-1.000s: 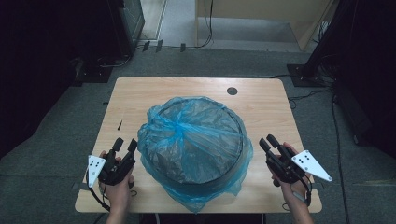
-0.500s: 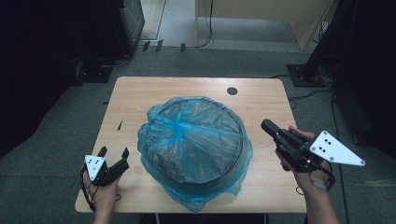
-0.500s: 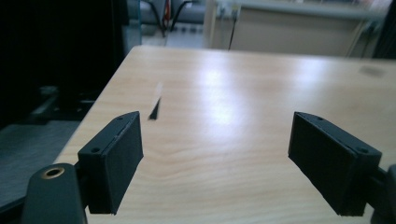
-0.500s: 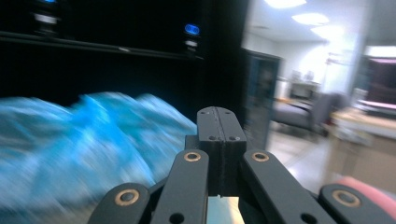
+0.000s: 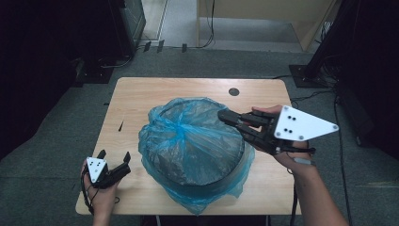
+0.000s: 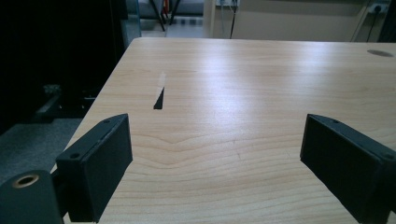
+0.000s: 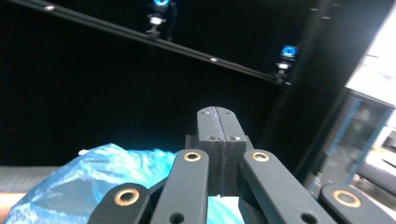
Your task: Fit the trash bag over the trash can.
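Blue bag [image 5: 188, 141]: draped over a round grey bin at the middle of the table [image 5: 141, 94], knotted near its left side.
Left gripper [image 5: 115, 162]: low by the near left table corner, jaws just opened wide, nothing between them.
Right gripper [image 5: 226, 115]: raised over the bag's right edge, jaws pressed together, empty.
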